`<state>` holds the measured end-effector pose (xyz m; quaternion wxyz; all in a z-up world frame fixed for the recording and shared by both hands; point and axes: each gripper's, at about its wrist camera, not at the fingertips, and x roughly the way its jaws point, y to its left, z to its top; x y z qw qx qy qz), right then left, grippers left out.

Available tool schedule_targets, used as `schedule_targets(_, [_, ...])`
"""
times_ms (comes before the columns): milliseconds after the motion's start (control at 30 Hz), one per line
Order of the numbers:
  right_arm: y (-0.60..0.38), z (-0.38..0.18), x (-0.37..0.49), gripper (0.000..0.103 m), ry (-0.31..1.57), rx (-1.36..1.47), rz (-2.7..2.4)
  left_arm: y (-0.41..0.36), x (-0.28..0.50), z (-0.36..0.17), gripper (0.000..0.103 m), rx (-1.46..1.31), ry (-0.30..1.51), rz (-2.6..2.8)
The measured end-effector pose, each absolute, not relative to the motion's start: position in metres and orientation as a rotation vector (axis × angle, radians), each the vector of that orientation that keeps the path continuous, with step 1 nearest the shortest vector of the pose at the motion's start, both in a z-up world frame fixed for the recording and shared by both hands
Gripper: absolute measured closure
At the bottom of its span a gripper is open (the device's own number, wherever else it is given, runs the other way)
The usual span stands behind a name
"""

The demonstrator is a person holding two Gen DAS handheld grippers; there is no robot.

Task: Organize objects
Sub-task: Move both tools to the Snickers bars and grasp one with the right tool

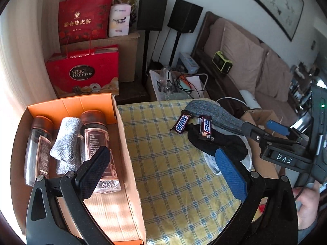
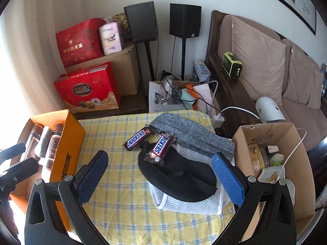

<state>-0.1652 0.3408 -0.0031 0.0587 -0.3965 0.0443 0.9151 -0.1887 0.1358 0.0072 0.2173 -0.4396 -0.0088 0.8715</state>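
Observation:
Two Snickers bars (image 1: pixel 181 123) (image 1: pixel 206 127) lie on the yellow checked tablecloth (image 1: pixel 173 194), one resting on a black cloth (image 1: pixel 216 145) that sits over a white mesh piece (image 1: pixel 211 163). Behind them lies a grey cloth (image 1: pixel 212 112). My left gripper (image 1: pixel 163 169) is open, straddling the right wall of the orange box (image 1: pixel 122 134), which holds two bottles (image 1: pixel 38 143) (image 1: pixel 98 138) and a rolled grey cloth (image 1: pixel 67 143). My right gripper (image 2: pixel 160 173) is open just above the black cloth (image 2: pixel 179 177), close behind the bars (image 2: pixel 140 137) (image 2: pixel 160 149).
An open cardboard box (image 2: pixel 286 143) with odds and ends stands at the table's right. Beyond the table are red gift bags (image 2: pixel 87 91), two speakers on stands (image 2: pixel 185 20), a cable-filled box (image 2: pixel 175 96) and a brown sofa (image 2: pixel 265 57).

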Motion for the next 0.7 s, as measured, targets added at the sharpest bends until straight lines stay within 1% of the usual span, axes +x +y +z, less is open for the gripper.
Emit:
schedule_targets(200, [0.362, -0.014, -0.175, 0.001, 0.194, -1.225, 2.734, 0.17, -0.206, -0.003, 0.001, -1.254, 0.069, 2.399])
schedule_targets(367, [0.369, -0.024, -0.19, 0.001, 0.206, -1.254, 2.707, 0.189, -0.234, -0.02, 0.002, -1.346, 0.031, 2.334])
schedule_targets(433, [0.372, -0.029, -0.199, 0.005, 0.22, -1.277, 2.693, 0.196, -0.246, -0.026, 0.004, -1.38, 0.029, 2.318])
schedule_targets(500, [0.375, -0.036, -0.209, 0.01, 0.244, -1.316, 2.676, 0.203, -0.257, -0.033, 0.008, -1.408, 0.047, 2.308])
schedule_targets(567, [0.378, -0.044, -0.218, 0.013, 0.273, -1.358, 2.663, 0.208, -0.266, -0.039, 0.01, -1.424, 0.067, 2.3])
schedule_targets(633, [0.381, -0.052, -0.227, 0.022, 0.307, -1.393, 2.649, 0.212, -0.275, -0.046, 0.011, -1.445, 0.074, 2.299])
schedule_targets(667, [0.382, -0.056, -0.233, 0.025, 0.324, -1.413, 2.642, 0.214, -0.28, -0.049, 0.012, -1.456, 0.078, 2.295])
schedule_targets(700, [0.383, -0.06, -0.237, 0.031, 0.341, -1.433, 2.634, 0.216, -0.284, -0.052, 0.014, -1.464, 0.083, 2.289])
